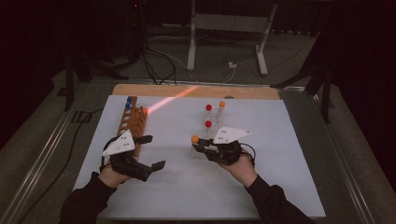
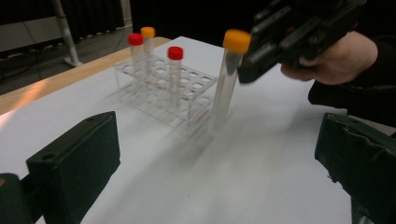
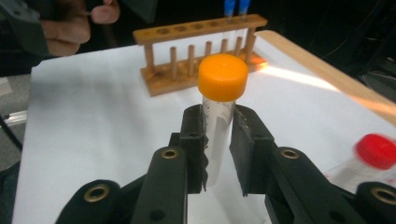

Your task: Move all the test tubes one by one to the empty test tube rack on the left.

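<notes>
While right gripper [image 3: 218, 140] clamps orange-capped tube [image 3: 219, 116] (unlabelled), left gripper [image 2: 210, 172] gapes.

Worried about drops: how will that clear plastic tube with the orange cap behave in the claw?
The clear orange-capped tube looks empty, so probably light. Its smooth round wall may slip between the right claw pads. Tall and narrow, it would likely tip or roll if released.

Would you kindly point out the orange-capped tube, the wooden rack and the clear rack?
orange-capped tube [image 3: 222, 77], right gripper view, on its cap.
wooden rack [image 3: 198, 29], right gripper view, on its top bar.
clear rack [image 2: 196, 84], left gripper view, on its top plate.
</notes>
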Demonstrator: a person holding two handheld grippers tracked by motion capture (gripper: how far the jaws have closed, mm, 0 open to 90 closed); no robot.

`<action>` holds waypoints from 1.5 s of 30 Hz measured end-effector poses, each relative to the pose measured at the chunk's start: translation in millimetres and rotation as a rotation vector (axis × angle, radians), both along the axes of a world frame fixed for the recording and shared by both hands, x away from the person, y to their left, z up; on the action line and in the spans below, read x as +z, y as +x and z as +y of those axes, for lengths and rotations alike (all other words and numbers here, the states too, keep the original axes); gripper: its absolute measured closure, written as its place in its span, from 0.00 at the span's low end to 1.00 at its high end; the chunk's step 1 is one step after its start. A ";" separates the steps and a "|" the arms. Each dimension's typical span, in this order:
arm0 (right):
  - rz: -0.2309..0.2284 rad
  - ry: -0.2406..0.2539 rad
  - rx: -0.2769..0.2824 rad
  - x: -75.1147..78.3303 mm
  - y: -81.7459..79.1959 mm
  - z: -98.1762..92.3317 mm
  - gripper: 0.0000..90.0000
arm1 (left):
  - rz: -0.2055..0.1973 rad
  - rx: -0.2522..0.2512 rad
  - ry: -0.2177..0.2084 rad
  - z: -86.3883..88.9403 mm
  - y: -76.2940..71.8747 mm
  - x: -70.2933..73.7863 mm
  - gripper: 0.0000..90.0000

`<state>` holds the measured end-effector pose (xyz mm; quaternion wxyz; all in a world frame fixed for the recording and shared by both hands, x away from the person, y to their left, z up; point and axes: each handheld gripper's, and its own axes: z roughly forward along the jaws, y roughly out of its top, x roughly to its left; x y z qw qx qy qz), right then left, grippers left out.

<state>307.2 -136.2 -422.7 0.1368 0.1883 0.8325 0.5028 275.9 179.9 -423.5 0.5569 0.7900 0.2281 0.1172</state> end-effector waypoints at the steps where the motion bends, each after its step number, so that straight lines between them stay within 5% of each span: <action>1: 0.006 -0.003 0.006 -1.9 -2.1 0.9 0.83 | 0.003 -0.010 -0.003 -2.2 -0.6 0.5 0.01; 16: 0.048 -0.011 0.077 -15.3 -19.2 15.1 0.83 | 0.016 -0.107 -0.016 -38.4 -9.2 -0.3 0.09; 31: 0.046 -0.014 0.110 -14.4 -26.1 22.7 0.83 | -0.024 -0.062 0.009 -53.6 -5.3 -4.7 0.57; 39: 0.047 -0.019 0.109 -14.9 -25.7 22.4 0.83 | -0.028 -0.072 0.023 -60.0 -3.1 -6.4 0.76; 45: 0.049 -0.011 0.105 -14.2 -25.2 21.3 0.83 | -0.037 -0.072 0.024 -60.2 -2.1 -4.9 0.79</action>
